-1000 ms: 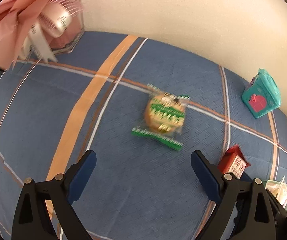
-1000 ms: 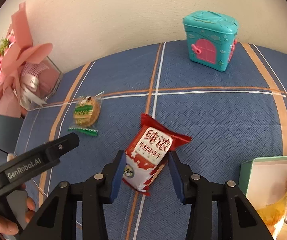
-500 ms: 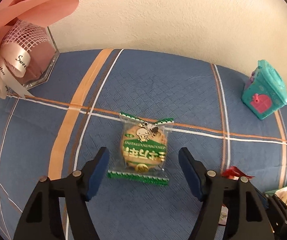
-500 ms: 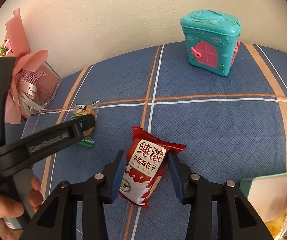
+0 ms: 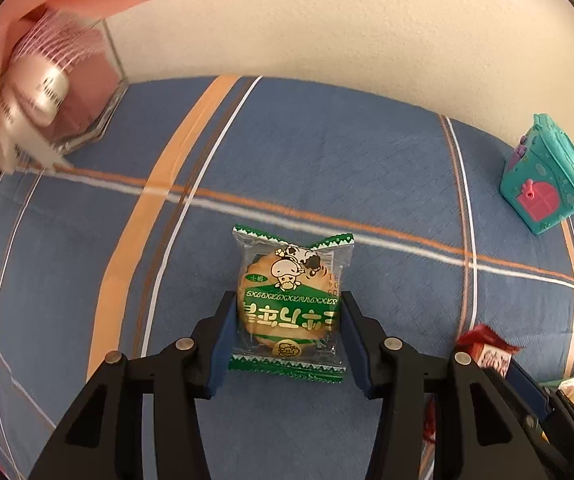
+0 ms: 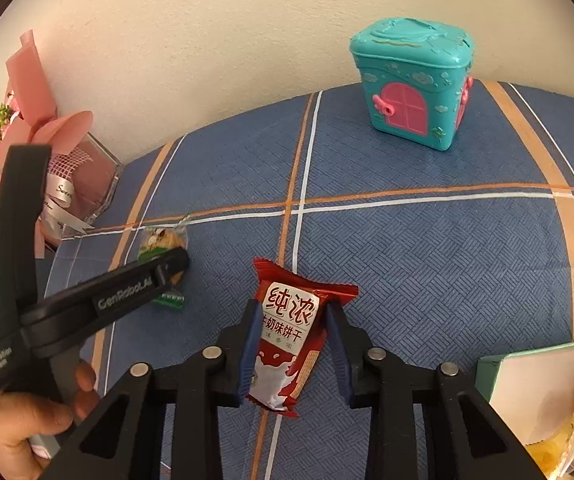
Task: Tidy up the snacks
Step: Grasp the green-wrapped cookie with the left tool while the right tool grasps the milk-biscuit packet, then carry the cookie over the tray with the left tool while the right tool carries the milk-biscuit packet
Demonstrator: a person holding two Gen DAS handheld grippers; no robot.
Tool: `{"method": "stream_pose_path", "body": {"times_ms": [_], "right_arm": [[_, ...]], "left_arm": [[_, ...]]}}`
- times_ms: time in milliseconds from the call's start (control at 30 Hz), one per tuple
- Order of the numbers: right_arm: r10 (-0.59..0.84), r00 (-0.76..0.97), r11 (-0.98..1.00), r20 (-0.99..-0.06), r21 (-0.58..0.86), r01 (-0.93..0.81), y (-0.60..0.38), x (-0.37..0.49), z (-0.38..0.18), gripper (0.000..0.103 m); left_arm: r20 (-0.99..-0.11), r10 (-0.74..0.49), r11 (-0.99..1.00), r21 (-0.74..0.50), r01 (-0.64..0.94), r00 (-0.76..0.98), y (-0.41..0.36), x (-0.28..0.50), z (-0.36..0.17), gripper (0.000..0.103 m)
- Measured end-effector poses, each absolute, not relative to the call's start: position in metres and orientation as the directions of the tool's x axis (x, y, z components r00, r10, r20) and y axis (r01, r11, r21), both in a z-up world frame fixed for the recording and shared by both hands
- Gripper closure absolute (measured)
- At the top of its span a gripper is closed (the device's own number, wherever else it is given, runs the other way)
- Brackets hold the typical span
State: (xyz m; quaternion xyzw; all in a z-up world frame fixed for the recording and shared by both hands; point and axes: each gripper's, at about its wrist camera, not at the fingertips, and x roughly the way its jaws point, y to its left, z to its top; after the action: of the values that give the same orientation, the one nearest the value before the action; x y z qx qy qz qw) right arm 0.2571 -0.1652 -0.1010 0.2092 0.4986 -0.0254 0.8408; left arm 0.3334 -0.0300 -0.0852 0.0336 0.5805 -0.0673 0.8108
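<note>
Since a second ago the left gripper (image 5: pixel 287 338) has closed in – its blue pads now clamp the green-trimmed clear cookie packet (image 5: pixel 290 305) on the blue plaid cloth (image 5: pixel 327 168). The right gripper (image 6: pixel 293 354) still pinches the red biscuit pouch (image 6: pixel 289 332). Both snacks secured – ready, I judge, for lifting.

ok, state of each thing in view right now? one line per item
left hand-held gripper: shut on green cookie pack
green cookie pack: flat on the cloth, sealed, between the pads
right hand-held gripper: shut on red biscuit pack
red biscuit pack: sealed, between the pads
teal toy house: upright, door closed
green box: open, snack bags inside
bouquet: wrapped, by the wall
</note>
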Motion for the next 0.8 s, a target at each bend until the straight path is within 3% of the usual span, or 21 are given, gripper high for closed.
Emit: {"method": "stream_pose_path", "body": {"times_ms": [367, 433, 500, 667, 800], "right_arm": [[0.110, 0.451, 0.929, -0.886, 0.253, 0.269, -0.153, 0.260, -0.092, 0.066], [0.113, 0.441, 0.929, -0.890, 0.252, 0.269, -0.149, 0.261, -0.092, 0.051], [0.119, 0.435, 0.929, -0.892, 0.254, 0.269, -0.143, 0.264, -0.094, 0.047], [0.051, 0.403, 0.946, -0.914, 0.173, 0.273, -0.132, 0.269, -0.099, 0.047], [0.033, 0.393, 0.947, -0.919, 0.155, 0.283, -0.128, 0.269, -0.100, 0.053]], "left_arm": [[-0.951, -0.063, 0.996, -0.043, 0.073, 0.303, -0.011, 0.293, -0.087, 0.052], [-0.950, -0.073, 0.996, -0.056, 0.063, 0.304, -0.007, 0.290, -0.087, 0.052], [-0.949, -0.078, 0.996, -0.063, 0.060, 0.304, -0.004, 0.289, -0.088, 0.052], [-0.949, -0.083, 0.996, -0.072, 0.049, 0.304, 0.004, 0.281, -0.090, 0.052], [-0.951, -0.083, 0.996, -0.074, 0.040, 0.299, 0.011, 0.275, -0.091, 0.052]]}}
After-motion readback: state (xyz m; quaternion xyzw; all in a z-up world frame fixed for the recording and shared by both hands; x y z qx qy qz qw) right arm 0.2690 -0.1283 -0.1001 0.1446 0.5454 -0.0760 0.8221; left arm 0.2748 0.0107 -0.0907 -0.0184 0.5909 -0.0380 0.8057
